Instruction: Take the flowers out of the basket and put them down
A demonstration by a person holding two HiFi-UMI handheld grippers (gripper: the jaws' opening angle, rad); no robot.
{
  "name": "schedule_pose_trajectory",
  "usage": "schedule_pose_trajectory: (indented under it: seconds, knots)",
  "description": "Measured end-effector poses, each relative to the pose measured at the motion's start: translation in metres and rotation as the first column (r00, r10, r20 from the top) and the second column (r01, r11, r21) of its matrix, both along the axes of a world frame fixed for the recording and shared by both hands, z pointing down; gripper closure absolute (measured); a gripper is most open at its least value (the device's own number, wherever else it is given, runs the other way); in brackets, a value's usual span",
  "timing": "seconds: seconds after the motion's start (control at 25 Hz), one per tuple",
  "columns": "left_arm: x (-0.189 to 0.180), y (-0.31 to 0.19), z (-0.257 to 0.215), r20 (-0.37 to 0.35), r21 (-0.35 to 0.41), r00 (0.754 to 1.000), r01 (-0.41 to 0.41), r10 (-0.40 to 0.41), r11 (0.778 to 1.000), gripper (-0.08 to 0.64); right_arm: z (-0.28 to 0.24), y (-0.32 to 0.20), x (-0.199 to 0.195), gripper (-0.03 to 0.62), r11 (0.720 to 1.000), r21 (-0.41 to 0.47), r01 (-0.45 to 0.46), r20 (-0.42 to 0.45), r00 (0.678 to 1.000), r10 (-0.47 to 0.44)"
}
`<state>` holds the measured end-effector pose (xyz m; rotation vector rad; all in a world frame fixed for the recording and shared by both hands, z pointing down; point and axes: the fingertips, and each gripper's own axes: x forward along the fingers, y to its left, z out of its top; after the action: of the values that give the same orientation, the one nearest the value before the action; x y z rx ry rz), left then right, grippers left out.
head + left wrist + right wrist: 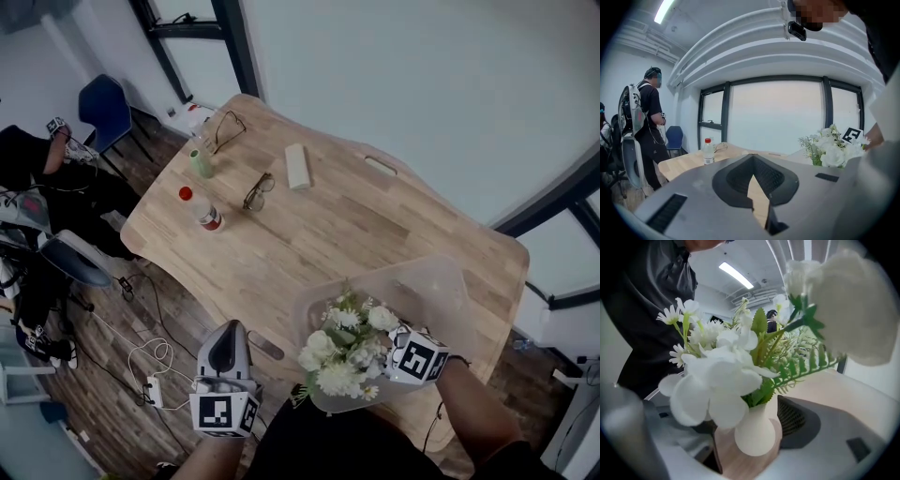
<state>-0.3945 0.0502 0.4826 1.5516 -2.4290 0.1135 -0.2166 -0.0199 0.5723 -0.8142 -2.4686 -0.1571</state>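
Head view: the clear plastic basket (433,284) stands at the near right end of the wooden table (309,234). The white flowers (345,349) sit at its near left corner and overlap the rim. From here I can't tell whether they are just inside the wall or just outside it. My right gripper (382,354) reaches into the bunch from the right. My left gripper (225,342) hangs off the near edge of the table, well apart from the basket.

Left gripper view: the jaws meet at the tips with nothing between them, and only a sliver of tabletop shows through. The flowers are far right, with a water bottle (708,151) far left on the table. This hand is taking no part.

Right gripper view: the jaws stand wide apart. A small white vase (756,436) holding the flowers stands upright between them on a wood-coloured surface. A gap shows at the right pad (793,417). Petals cover the left pad, so I read no grip.

My judgement is that the flowers are either set down or not yet picked up. The basket's rim should be checked before this counts as done.
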Motion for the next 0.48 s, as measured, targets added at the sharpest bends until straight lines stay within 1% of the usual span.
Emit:
schedule_pose_trajectory:
  seconds: [0.08,0.2,0.32,0.36,0.4,0.48]
  knots:
    - [-0.002,0.000,-0.001,0.009,0.000,1.000,0.000,0.000,1.000,0.555,-0.001,0.006,-0.003,0.245,1.000,-0.008,0.014,0.016,1.000,-0.014]
    - [-0.007,0.000,-0.004,0.015,0.008,1.000,0.011,-0.011,1.000,0.555,-0.007,0.009,-0.010,0.247,0.999,-0.041,0.001,0.044,0.999,0.001]
    - [-0.011,0.005,-0.006,0.026,0.006,0.999,0.021,-0.021,1.000,0.555,-0.009,0.012,-0.017,0.251,0.999,-0.046,0.001,0.072,0.997,0.002]
    - [-0.013,0.008,-0.005,0.024,0.003,0.999,0.029,-0.029,1.000,0.555,-0.010,0.013,-0.018,0.277,0.999,-0.048,0.003,0.071,0.997,0.000]
    - [-0.013,0.010,-0.004,0.020,0.001,0.999,0.038,-0.038,0.999,0.555,-0.010,0.013,-0.018,0.287,0.999,-0.050,0.003,0.065,0.998,0.000]
    - [-0.013,0.014,-0.004,0.018,-0.002,0.999,0.044,-0.044,0.999,0.555,-0.011,0.012,-0.017,0.288,0.999,-0.054,-0.006,0.049,0.999,0.009]
